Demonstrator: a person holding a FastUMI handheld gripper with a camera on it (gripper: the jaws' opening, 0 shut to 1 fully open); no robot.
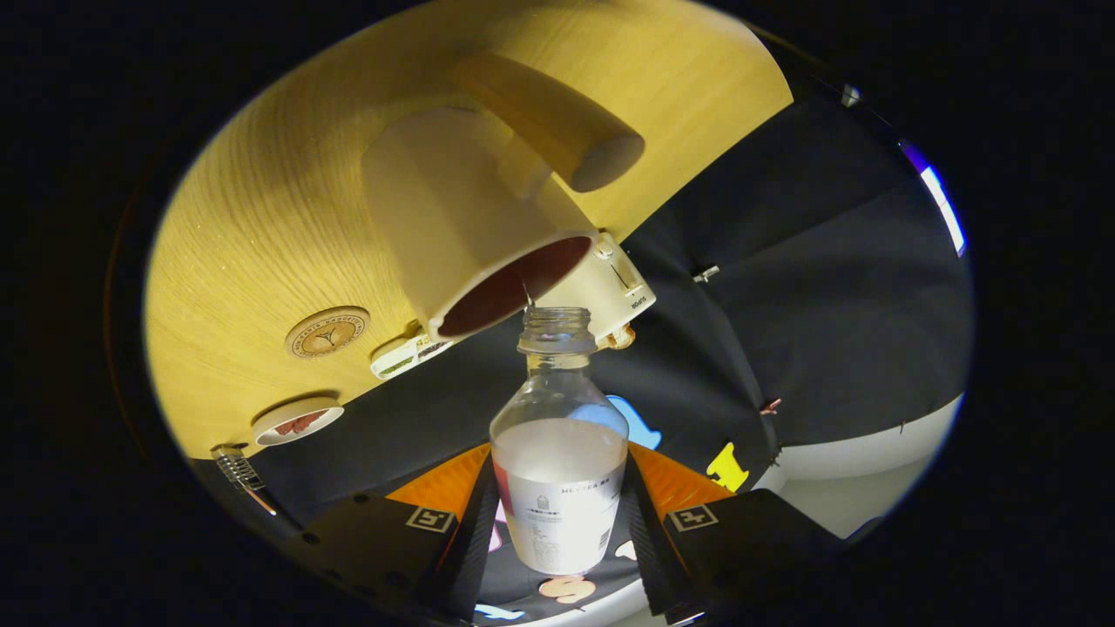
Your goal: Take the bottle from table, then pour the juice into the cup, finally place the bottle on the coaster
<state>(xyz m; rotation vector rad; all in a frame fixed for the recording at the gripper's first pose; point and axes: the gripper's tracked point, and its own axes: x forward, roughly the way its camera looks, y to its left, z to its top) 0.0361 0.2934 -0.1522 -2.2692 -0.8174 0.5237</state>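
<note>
Both fingers of the gripper (560,522) are pressed against the sides of the bottle (559,470), which is held between them. Its open neck is pointed at the mouth of the cup (475,244) just beyond. A coaster (327,332) is seen on the table (261,226), left of the cup.

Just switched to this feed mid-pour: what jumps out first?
The clear bottle gripped between the gripper fingers stands out first, uncapped, its mouth right at the rim of the cream cup. The cup stands just beyond it on the wooden table, its inside looking dark red. Past the cup's side, a round wooden coaster lies bare on the table.
</note>
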